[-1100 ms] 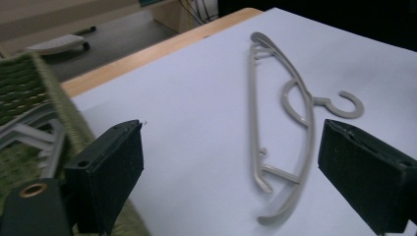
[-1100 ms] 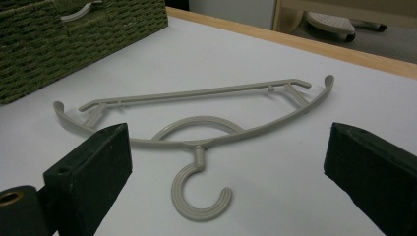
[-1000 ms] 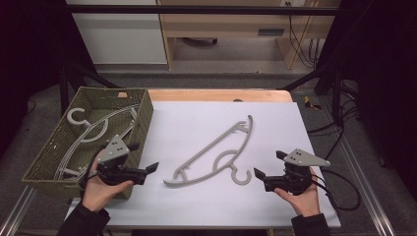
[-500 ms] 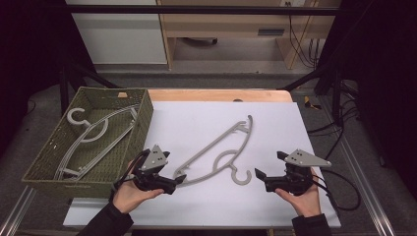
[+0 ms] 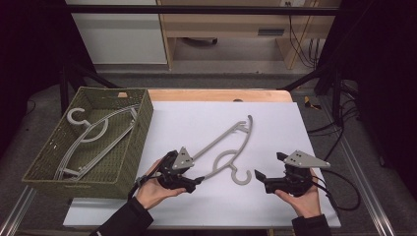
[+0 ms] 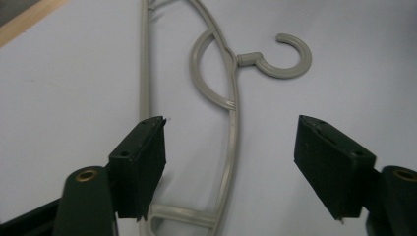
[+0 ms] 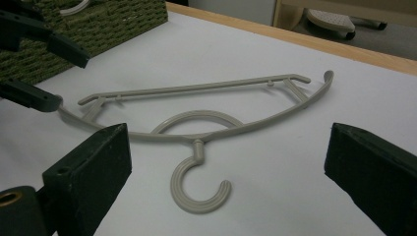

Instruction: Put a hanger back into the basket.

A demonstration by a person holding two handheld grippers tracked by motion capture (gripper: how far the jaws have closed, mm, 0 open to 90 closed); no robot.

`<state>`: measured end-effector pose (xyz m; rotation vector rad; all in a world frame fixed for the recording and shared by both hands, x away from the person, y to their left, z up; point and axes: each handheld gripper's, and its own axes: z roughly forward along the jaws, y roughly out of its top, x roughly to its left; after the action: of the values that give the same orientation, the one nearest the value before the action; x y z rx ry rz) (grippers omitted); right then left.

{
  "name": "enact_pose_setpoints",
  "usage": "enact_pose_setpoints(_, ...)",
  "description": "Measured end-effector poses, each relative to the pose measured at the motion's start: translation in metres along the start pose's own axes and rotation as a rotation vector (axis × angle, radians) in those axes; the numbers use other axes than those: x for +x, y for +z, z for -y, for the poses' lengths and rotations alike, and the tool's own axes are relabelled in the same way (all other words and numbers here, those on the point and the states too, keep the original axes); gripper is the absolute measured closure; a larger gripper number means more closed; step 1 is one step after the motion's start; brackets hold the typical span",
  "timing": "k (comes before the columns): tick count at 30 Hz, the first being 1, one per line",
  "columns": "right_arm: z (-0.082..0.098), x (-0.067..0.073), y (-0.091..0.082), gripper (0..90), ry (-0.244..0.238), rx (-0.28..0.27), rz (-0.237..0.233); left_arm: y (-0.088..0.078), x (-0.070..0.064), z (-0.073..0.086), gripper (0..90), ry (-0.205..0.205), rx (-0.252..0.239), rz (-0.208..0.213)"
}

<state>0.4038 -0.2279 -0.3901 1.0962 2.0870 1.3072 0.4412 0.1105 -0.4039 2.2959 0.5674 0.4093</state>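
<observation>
- We judge the job as moving hangers into the basket: one pale grey plastic hanger [image 5: 86,140] already lies inside the olive-green woven basket [image 5: 129,152], and a second grey plastic clothes hanger [image 5: 223,147] lies flat on the white table sheet [image 5: 275,123], not lifted yet.
- So roughly half done; left to do: grip, lift, carry over the rim, drop.
- Left gripper [image 5: 194,183], black two-jaw tool in the person's left hand [image 5: 155,189], sits low over the sheet at the hanger's near end, pointing level toward the other gripper.
- In the left gripper view its jaws straddle the hanger's [image 6: 231,142] near arm; they have just been closing, yet a gap shows on both sides, so nothing is pinched.
- The hook [image 6: 285,59] lies ahead of those jaws, slightly right of their line.
- Right gripper [image 5: 259,178] rests in the right hand [image 5: 302,199], jaws spread wide, holding nothing.
- From its view the hanger's hook [image 7: 199,189] lies just ahead between the jaws, clear of them; the left gripper's jaws show farther off.
- Basket stands just beside the left hand, on its outer side.
</observation>
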Motion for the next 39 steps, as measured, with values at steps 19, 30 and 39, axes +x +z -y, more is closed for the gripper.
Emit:
enact_pose_setpoints(19,0.0,-0.003,-0.002,4.3,0.005,-0.007,0.0,0.047,0.001,-0.028,32.2,0.0,0.054,0.03)
enact_pose_setpoints(30,0.0,-0.004,-0.003,3.7,0.002,-0.009,-0.007,0.076,-0.006,-0.044,36.5,0.033,0.132,0.089)
enact_pose_setpoints(39,0.0,-0.005,-0.004,3.8,0.0,-0.01,-0.012,0.101,-0.004,-0.049,50.2,0.014,0.176,0.106)
